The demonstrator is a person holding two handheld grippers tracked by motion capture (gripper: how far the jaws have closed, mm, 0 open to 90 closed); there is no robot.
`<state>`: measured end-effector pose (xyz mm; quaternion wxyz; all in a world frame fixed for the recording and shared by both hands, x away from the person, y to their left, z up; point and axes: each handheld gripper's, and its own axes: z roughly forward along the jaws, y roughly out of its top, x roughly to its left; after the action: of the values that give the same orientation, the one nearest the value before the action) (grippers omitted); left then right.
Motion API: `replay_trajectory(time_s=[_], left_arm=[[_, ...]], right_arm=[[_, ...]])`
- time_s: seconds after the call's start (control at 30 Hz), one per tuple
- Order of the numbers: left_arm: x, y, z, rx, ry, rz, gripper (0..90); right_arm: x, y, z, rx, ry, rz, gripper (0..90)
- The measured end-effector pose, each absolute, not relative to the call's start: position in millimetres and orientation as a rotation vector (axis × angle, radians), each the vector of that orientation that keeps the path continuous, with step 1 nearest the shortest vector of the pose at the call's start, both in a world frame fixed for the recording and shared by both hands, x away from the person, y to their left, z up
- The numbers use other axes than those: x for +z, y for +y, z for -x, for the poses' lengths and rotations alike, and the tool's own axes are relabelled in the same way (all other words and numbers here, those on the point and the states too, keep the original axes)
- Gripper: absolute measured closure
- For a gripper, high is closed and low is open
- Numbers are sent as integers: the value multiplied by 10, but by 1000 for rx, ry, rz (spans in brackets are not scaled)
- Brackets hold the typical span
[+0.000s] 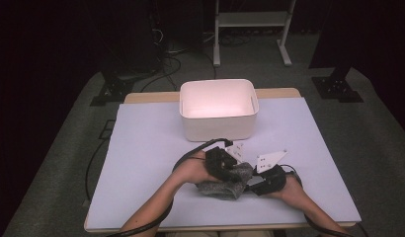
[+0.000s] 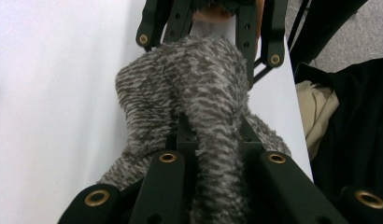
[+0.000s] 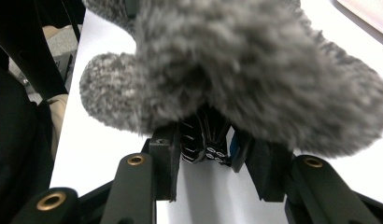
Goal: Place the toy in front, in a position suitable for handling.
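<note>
No readable text, label, brand, number or sign appears in any of the views; the white bin (image 1: 219,109), the pale table cover (image 1: 146,148) and the fuzzy grey sock (image 2: 199,93) carry no lettering, and the black gripper arms show plain brass rivets

Both forearms are bare; no sleeve shows in the high view. The left gripper (image 1: 229,167) and right gripper (image 1: 255,183) are black, each topped by a pale three-cornered plate with small dark marks, too small to read. A black cable trails from each. Up close the black jaw links carry brass-ringed holes; the right's pads look ribbed.
</note>
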<state>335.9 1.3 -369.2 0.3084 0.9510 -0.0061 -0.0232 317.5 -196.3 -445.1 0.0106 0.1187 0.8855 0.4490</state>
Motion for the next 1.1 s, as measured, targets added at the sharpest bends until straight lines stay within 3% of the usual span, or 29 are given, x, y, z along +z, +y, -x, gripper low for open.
replay_trajectory(time_s=[0.57, 1.1], left_arm=[[-3726, 831, -3357, -20, 161, -2466, 767], [-3739, 1198, -3283, 34, 214, -2488, 765]], right_arm=[[-4428, -1942, -3177, 1362, 2776, -348, 573], [-4425, -1931, -3179, 1343, 2788, -332, 574]])
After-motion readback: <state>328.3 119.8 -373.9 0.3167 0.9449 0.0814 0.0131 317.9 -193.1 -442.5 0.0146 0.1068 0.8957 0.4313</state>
